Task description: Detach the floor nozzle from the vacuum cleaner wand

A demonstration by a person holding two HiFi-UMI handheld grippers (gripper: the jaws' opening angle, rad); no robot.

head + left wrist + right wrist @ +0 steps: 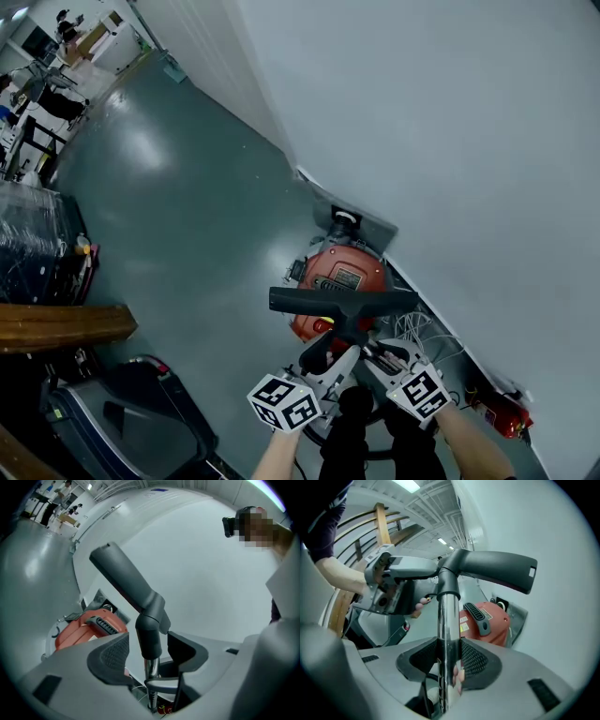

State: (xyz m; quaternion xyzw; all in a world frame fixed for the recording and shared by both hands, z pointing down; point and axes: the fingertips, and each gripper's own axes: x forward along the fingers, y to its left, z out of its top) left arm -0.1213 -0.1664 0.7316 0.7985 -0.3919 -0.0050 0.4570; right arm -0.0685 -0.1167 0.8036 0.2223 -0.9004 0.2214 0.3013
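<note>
The dark floor nozzle [342, 300] is held up crosswise above the floor on the chrome wand [448, 630]. My right gripper [448, 660] is shut on the wand, with both ribbed pads against the tube below the nozzle's neck. In the head view this right gripper [377, 354] sits to the right of the wand. My left gripper [149, 656] stands open around the nozzle's neck [150, 637], and a small gap shows on each side. In the head view the left gripper [323, 364] is just left of the wand. The nozzle head [123, 581] slants up to the left.
A red canister vacuum [339, 274] stands against the white wall [450, 141], below the nozzle. White cables [417, 328] and a red object [502, 412] lie along the wall's foot. At the left are a wooden bench [56, 326], a wrapped black stack [33, 244] and a dark case [122, 412].
</note>
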